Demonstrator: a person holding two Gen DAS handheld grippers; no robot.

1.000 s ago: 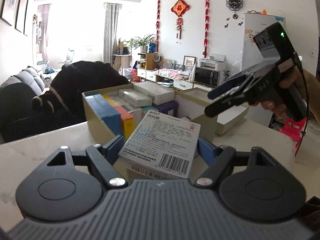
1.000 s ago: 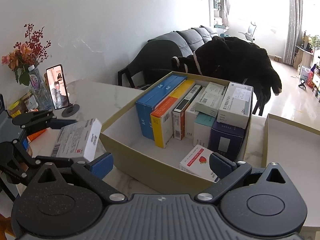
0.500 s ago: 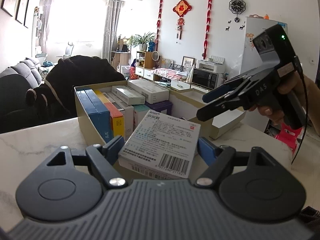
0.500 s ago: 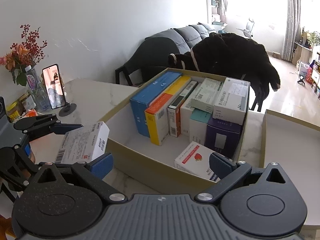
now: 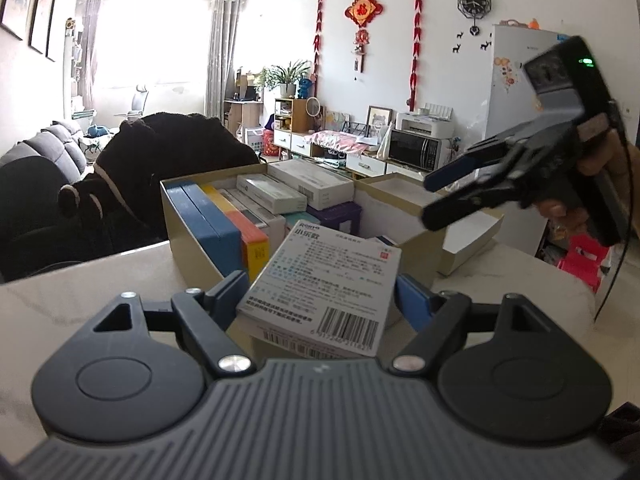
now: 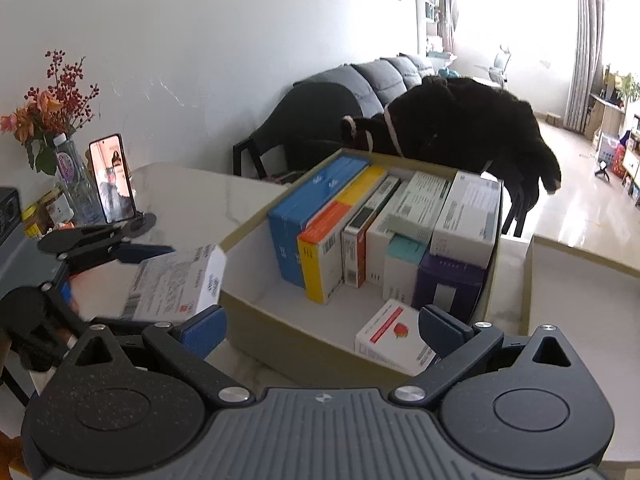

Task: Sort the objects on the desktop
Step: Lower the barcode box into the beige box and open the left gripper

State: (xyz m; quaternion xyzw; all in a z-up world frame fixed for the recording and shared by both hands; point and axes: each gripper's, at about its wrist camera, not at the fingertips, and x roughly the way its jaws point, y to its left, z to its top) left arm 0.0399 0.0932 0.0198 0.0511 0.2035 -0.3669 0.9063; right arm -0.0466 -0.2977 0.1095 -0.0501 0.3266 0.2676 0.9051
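My left gripper is shut on a white medicine box with a barcode, held tilted just short of the open cardboard carton. From the right wrist view that medicine box hangs at the carton's near-left corner. Standing packs fill the carton's far half: a blue one, an orange-yellow one, a purple one. A white pack with a red fruit lies flat near the front. My right gripper is open and holds nothing, above the carton's near wall; in the left wrist view this right gripper hovers at the right.
The carton's lid lies upturned to the right on the marble table. At the far left stand a phone on a holder and a bottle with flowers. A black coat drapes over a chair behind the carton.
My left gripper has carried the medicine box closer to the carton's corner. The right gripper has drifted a little nearer the carton and stays open.
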